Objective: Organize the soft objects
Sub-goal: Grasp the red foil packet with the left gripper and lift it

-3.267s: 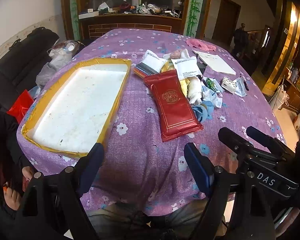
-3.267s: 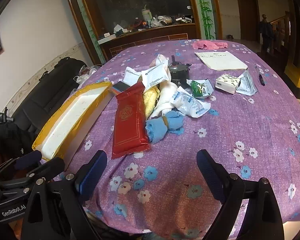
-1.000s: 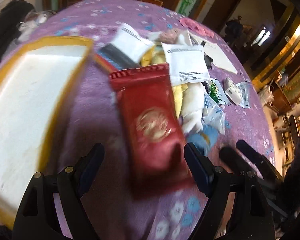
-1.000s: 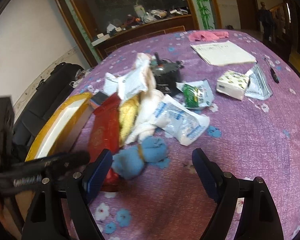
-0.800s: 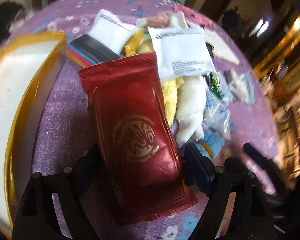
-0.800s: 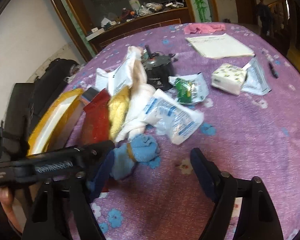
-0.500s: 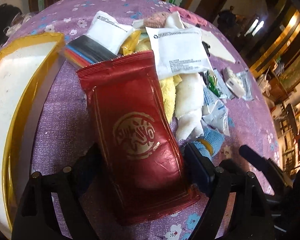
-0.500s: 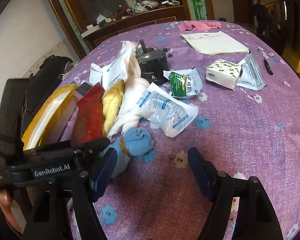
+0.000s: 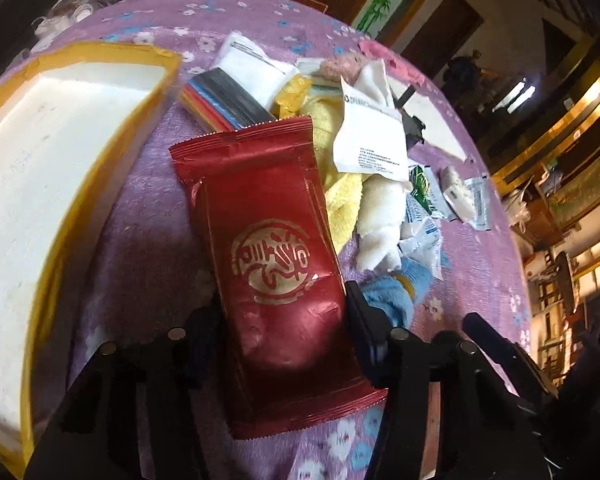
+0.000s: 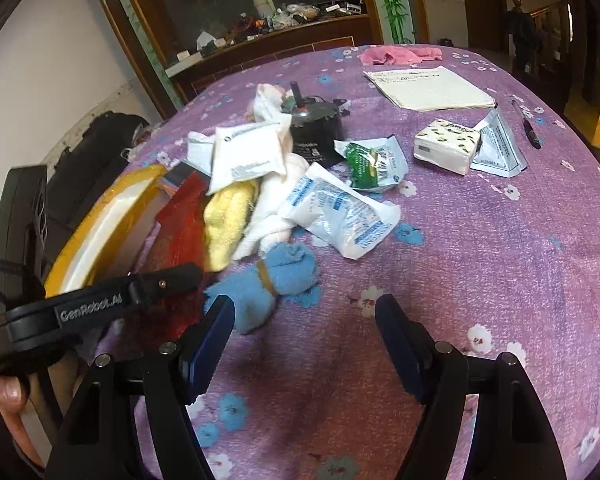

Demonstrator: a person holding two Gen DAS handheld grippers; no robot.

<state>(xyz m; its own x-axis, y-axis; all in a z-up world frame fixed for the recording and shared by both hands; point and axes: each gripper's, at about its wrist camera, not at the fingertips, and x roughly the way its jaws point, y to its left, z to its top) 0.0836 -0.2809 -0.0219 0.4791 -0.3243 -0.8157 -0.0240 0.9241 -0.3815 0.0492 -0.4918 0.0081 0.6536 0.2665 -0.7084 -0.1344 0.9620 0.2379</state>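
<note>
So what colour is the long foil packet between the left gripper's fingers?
Dark red packet with a gold emblem, clearest in the left wrist view.

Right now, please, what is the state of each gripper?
Left gripper: jaws closing around the red foil packet, which lies between them.
Right gripper: open, holding nothing, above the purple tablecloth.

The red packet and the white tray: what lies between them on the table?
Only bare purple cloth lies between the red packet and the white tray; the left wrist view shows it.

Pen [image 10: 527,123] (beside papers [image 10: 430,88]).
</note>
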